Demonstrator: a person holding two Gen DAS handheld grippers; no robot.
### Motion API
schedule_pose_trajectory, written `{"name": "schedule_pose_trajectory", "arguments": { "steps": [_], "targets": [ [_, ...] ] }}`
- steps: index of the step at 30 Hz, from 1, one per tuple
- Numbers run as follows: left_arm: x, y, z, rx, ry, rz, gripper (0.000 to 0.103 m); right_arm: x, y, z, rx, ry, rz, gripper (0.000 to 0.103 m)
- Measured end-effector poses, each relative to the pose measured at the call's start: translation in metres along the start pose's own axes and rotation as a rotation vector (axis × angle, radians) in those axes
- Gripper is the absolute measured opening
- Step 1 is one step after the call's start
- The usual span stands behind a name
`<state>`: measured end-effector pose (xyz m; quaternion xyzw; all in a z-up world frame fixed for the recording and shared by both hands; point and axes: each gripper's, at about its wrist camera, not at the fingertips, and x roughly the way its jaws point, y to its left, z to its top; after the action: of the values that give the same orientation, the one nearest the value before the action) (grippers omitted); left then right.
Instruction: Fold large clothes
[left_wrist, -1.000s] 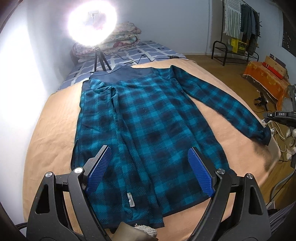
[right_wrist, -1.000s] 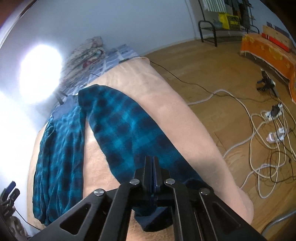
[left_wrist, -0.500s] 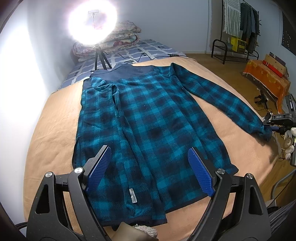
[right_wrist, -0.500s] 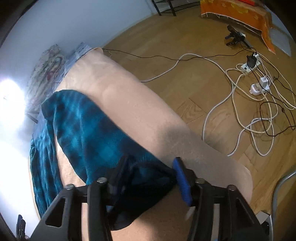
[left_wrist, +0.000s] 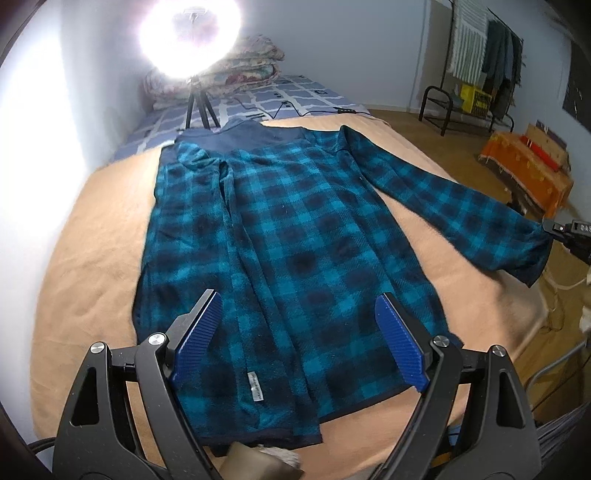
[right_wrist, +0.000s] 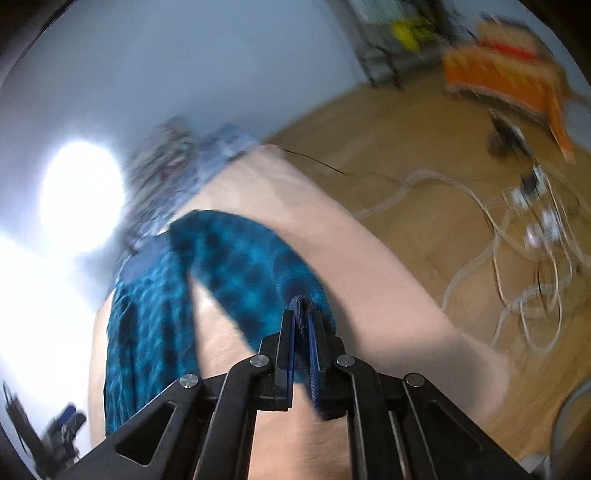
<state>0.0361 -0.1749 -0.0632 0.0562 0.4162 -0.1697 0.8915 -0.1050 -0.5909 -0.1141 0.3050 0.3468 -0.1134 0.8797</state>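
a teal and black plaid fleece shirt (left_wrist: 295, 236) is lying spread flat on a peach blanket (left_wrist: 85, 266) that is covering the bed, collar toward the far end, one sleeve already folded in along the body and the other sleeve (left_wrist: 461, 214) stretching out toward the bed's edge. the right gripper (right_wrist: 302, 328) is pinching the dark cuff (right_wrist: 301, 304) of that outstretched sleeve, its jaws pressed nearly together with a fold of navy hem showing between the blue pads, and the cuff is looking raised off the blanket (the right wrist view is blurred, so how deep the bite goes is hard to tell). the left gripper (left_wrist: 299, 343) is hovering over the lower hem of the shirt with its jaws spread wide, gripping nothing. the likely trouble from here: the pinch seems to be sitting on the very edge of the cuff, so a quick swing across could be pulling the fleece free, or dragging the shoulder and wrinkling the body, since nothing is pinning it. farther out, a ring light on a tripod (left_wrist: 188, 37) is glaring beside stacked quilts (left_wrist: 236, 70), and white cables (right_wrist: 524, 258) are sprawling over the wooden floor.
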Motion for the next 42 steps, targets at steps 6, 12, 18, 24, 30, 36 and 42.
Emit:
{"name": "schedule_pose_trajectory", "arguments": {
  "steps": [6,12,18,24,30,36,42],
  "targets": [
    [0.003,0.027,-0.002,-0.098,0.023,-0.032,0.087,-0.011,0.089,-0.024,-0.177,0.012,0.185,0.004],
    [-0.005,0.052,-0.009,-0.168,0.007,-0.075,0.071,0.003,0.170,-0.067,-0.376,0.142,0.340,0.004],
    [-0.003,0.063,-0.022,-0.241,0.029,-0.140,0.058,0.045,0.216,-0.113,-0.525,0.308,0.356,0.004],
    [0.014,0.064,-0.038,-0.361,0.097,-0.256,0.058,0.080,0.222,-0.135,-0.622,0.459,0.342,0.010],
    [0.035,0.048,-0.044,-0.391,0.161,-0.330,0.058,0.074,0.222,-0.115,-0.648,0.478,0.373,0.030],
    [0.061,0.026,-0.043,-0.373,0.221,-0.388,0.058,0.088,0.210,-0.069,-0.588,0.410,0.333,0.031],
    [0.093,0.012,-0.042,-0.385,0.280,-0.427,0.058,0.120,0.200,-0.005,-0.525,0.323,0.277,0.045]
  ]
}}
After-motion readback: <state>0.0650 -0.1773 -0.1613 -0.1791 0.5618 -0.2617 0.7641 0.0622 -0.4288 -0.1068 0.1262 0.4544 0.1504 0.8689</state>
